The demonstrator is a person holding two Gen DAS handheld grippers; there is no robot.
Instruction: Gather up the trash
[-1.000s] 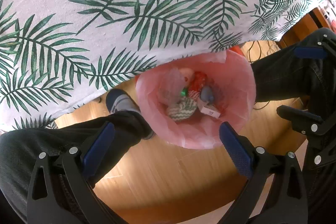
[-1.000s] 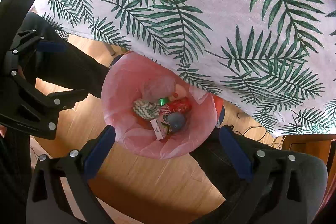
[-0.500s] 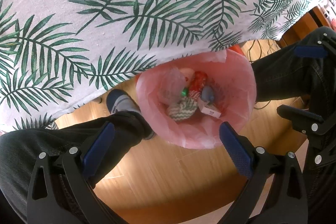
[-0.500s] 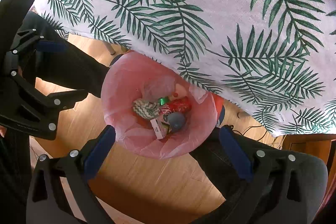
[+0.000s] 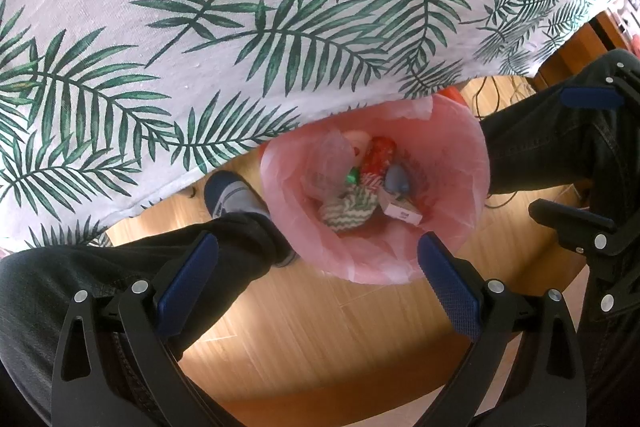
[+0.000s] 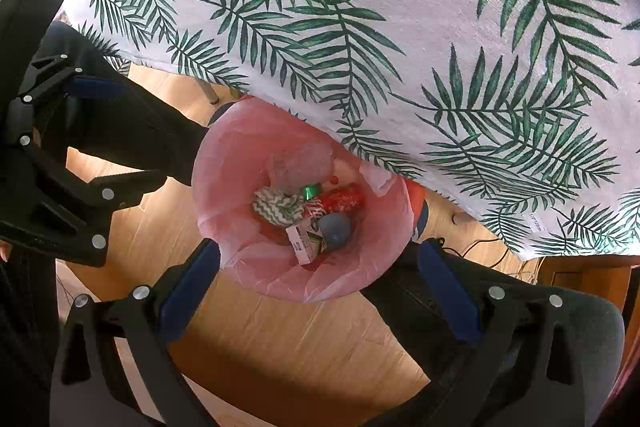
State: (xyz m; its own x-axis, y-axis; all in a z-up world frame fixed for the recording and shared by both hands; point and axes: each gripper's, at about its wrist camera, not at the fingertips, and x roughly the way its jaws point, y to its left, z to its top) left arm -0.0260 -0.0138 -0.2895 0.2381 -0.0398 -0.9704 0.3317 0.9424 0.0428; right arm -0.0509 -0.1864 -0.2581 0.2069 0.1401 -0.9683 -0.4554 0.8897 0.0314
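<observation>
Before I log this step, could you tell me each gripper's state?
Left gripper: open, holding nothing.
Right gripper: open, holding nothing.

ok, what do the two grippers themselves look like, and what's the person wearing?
Both grippers, left and right, match: black plastic frames with silver screws, and two fingers faced with textured blue pads. No cables or markings visible on them. The person wears dark trousers and a blue-grey shoe.
</observation>
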